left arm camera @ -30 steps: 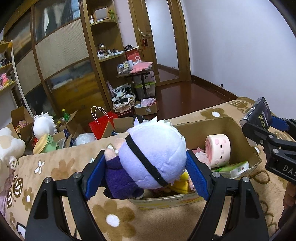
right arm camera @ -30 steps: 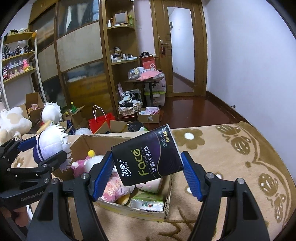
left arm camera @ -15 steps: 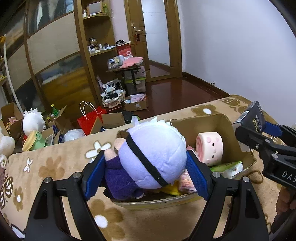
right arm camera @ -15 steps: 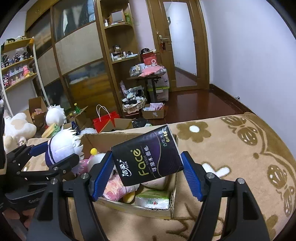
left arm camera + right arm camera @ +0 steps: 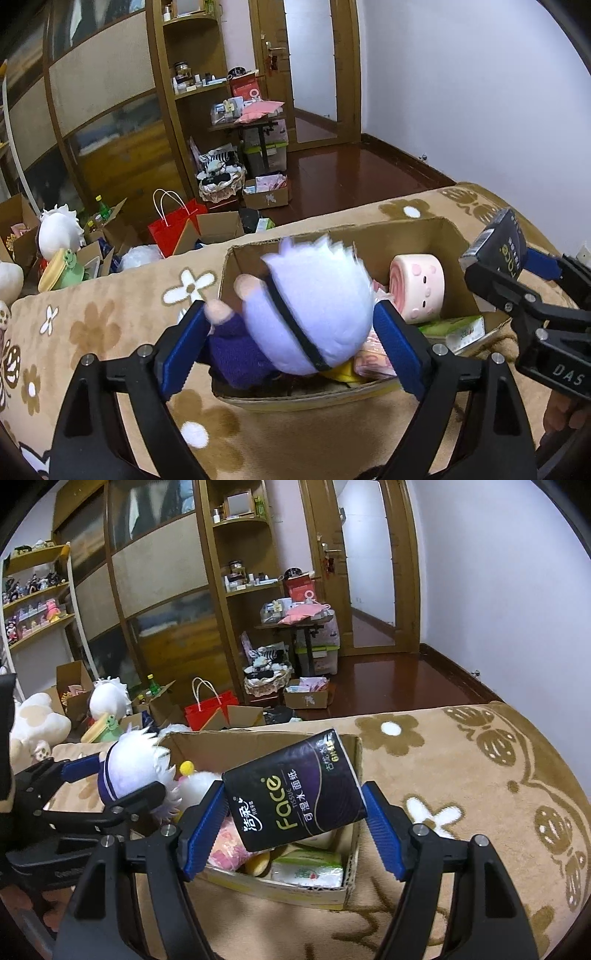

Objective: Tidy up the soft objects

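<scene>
A plush doll (image 5: 310, 314) with white hair, a black blindfold and a purple body lies blurred between the blue pads of my left gripper (image 5: 290, 347). The jaws are opening, the pads no longer press it, and it sinks into the open cardboard box (image 5: 454, 236). In the right wrist view the same doll (image 5: 136, 764) sits over the box's left end. My right gripper (image 5: 293, 830) is shut on a black tissue pack (image 5: 295, 790), held tilted above the box (image 5: 356, 760). Inside lie a pink roll-shaped plush (image 5: 419, 291), a green tissue pack (image 5: 306, 867) and other soft toys.
The box stands on a brown flowered blanket (image 5: 461, 775) that spreads wide to its right. Beyond the blanket's far edge the floor holds a red paper bag (image 5: 173, 229), cardboard boxes and plush toys (image 5: 109, 698). Wooden shelves and a door stand behind.
The left jaws have spread and the doll has slipped forward and down into the box. The right gripper still holds the tissue pack in the same place.
</scene>
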Tool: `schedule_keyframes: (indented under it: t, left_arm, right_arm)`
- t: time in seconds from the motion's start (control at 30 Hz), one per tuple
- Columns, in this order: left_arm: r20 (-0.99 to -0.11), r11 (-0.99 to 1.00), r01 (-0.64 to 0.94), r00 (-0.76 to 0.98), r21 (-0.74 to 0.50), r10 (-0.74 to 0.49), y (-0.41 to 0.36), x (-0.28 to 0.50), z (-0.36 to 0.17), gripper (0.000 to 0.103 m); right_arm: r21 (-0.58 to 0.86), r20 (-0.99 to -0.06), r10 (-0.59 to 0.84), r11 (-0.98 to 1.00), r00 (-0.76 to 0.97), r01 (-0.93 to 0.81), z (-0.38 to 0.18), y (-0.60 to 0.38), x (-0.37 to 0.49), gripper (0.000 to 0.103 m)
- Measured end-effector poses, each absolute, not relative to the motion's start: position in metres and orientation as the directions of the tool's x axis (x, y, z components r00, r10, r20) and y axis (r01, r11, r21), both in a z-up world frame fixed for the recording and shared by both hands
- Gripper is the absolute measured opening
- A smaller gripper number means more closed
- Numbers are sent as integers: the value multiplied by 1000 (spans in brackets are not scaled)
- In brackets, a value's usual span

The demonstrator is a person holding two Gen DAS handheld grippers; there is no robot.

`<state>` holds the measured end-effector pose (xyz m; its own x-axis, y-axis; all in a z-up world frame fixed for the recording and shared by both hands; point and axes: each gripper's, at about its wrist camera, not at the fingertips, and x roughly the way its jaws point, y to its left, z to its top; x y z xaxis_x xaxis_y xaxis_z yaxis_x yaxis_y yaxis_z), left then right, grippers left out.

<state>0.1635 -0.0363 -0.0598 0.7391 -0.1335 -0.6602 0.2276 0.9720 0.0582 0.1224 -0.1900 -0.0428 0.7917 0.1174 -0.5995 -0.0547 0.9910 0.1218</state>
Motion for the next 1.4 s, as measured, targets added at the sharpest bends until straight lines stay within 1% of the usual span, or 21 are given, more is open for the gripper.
schedule_keyframes:
  t: [0.03,0.07,0.27,0.37,0.4,0.43,0.47,0.5,0.53,0.67,0.77,0.83,0.93,1.17,1.4]
  left_arm:
    - [-653,973,226,744,53,-137,-34,162,-59,95]
    - [-647,973,225,750,50,-140,-34,162,-57,97]
    - [-638,972,222,761,82,-121,-36,158,-55,97]
    - [-637,971,215,765,107,-99,-36,156,-53,97]
    - [-634,971,210,768,117,-90,-35,154,-52,98]
    - [-631,971,206,771,122,-84,-34,152,-50,100]
    - [-627,971,200,775,127,-77,-33,150,-48,102]
    - [-620,972,194,782,133,-72,-32,147,-46,102]
    - [-614,972,190,786,140,-66,-30,144,-44,102]
    - [-600,968,179,799,174,-39,-25,130,-36,102]
    - [-610,971,181,791,158,-48,-19,121,-29,102]
    - [-597,973,173,801,156,-46,-17,112,-22,102]
    - [-553,973,136,833,186,-11,-17,96,-9,102]
    - [-532,980,118,847,158,-16,-9,64,18,102]
    - [-492,983,82,871,166,10,6,18,35,102]
  right_arm:
    - [123,-602,117,991,790,-53,-44,-190,123,77]
    - [127,-604,119,991,788,-52,-45,-191,123,77]
    - [164,-608,137,985,782,-45,-45,-195,123,79]
    - [178,-598,144,983,788,-45,-43,-197,123,92]
    - [183,-594,147,982,791,-45,-43,-198,122,93]
    - [185,-594,148,982,791,-45,-42,-198,121,93]
    - [187,-595,147,981,790,-42,-41,-199,121,95]
    - [190,-597,146,981,789,-38,-40,-200,121,101]
    - [192,-597,141,981,790,-30,-39,-201,121,103]
    - [211,-586,137,977,799,-12,-30,-206,114,103]
    - [229,-579,135,973,804,2,-22,-211,107,103]
    - [231,-573,134,973,808,2,-16,-212,99,103]
    - [215,-563,127,977,816,-4,-7,-212,88,103]
    - [169,-520,111,985,847,-25,22,-209,50,103]
    - [131,-475,102,990,874,-44,49,-206,7,103]
